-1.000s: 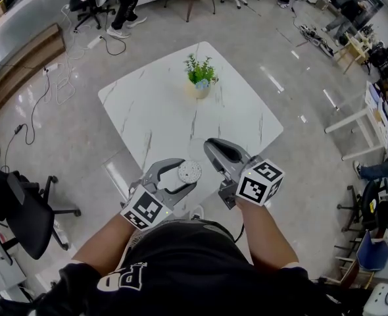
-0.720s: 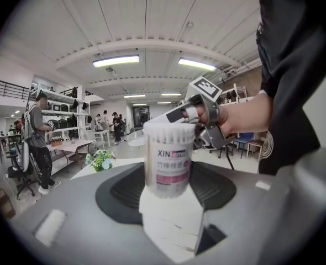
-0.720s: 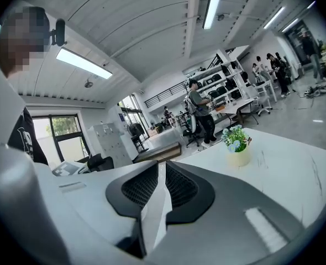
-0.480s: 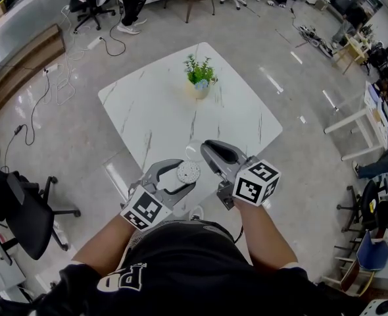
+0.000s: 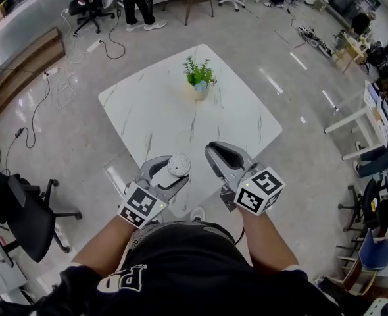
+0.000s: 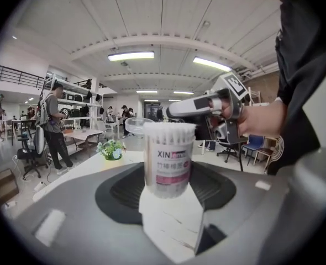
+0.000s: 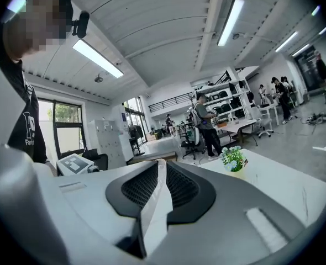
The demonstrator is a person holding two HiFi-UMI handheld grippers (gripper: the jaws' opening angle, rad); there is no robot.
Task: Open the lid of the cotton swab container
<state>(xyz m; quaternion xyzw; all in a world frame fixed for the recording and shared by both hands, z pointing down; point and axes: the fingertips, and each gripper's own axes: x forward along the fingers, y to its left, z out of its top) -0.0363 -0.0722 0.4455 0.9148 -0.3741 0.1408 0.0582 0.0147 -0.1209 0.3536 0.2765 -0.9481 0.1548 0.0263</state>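
Observation:
The cotton swab container (image 5: 179, 165) is a clear cylinder with a pink label (image 6: 169, 159). It stands upright between the pads of my left gripper (image 5: 178, 168), which is shut on it (image 6: 169, 191). Its top is uncovered and the swab tips show. To its right, my right gripper (image 5: 211, 150) is held over the table's near edge, jaws almost together (image 7: 154, 186), with a thin pale strip between the pads. In the left gripper view a clear round lid (image 6: 136, 125) hangs at the right gripper's (image 6: 172, 112) tips, behind the container and level with its top.
The white marble table (image 5: 161, 110) carries a small potted plant (image 5: 199, 78) at its far side. A black office chair (image 5: 23, 209) stands on the floor to the left. People and desks are at the far edge of the room.
My left gripper has carried the container slightly up and to the left. The right gripper has shifted only a little, so the gap between the two is wider.

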